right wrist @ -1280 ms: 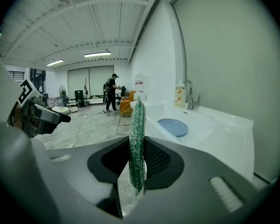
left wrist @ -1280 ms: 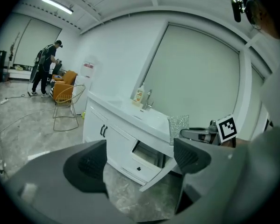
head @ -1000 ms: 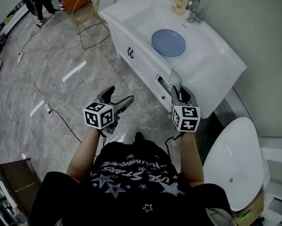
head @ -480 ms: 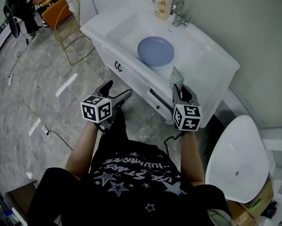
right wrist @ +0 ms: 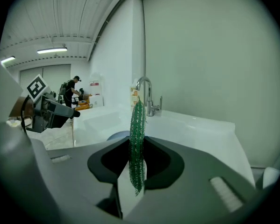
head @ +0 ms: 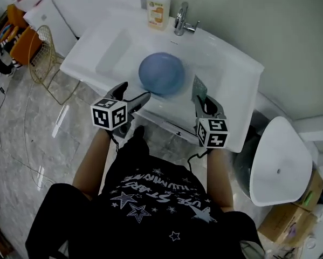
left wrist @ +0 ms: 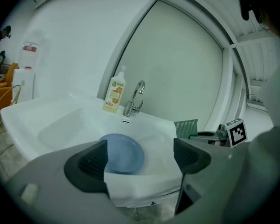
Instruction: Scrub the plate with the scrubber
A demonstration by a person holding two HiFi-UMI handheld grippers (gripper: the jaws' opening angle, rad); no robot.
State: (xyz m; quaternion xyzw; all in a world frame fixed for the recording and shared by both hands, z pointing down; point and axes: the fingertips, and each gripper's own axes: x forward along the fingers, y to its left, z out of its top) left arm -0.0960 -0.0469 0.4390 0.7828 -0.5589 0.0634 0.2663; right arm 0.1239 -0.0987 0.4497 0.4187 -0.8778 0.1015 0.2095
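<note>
Closing on the sink [head: 104,55], I'm getting the plate [head: 161,73] in its basin from far 1 o'clock to near 12, right gripper [head: 206,102] clenching the scrubber [head: 199,86], left gripper [head: 133,94] gaping empty, nearly in scrubbing reach.

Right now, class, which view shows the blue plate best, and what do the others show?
The head view: nearly the whole blue plate, from above, in the sink. The left gripper view shows it obliquely, partly behind a jaw. The right gripper view, only a sliver beside the scrubber.
</note>
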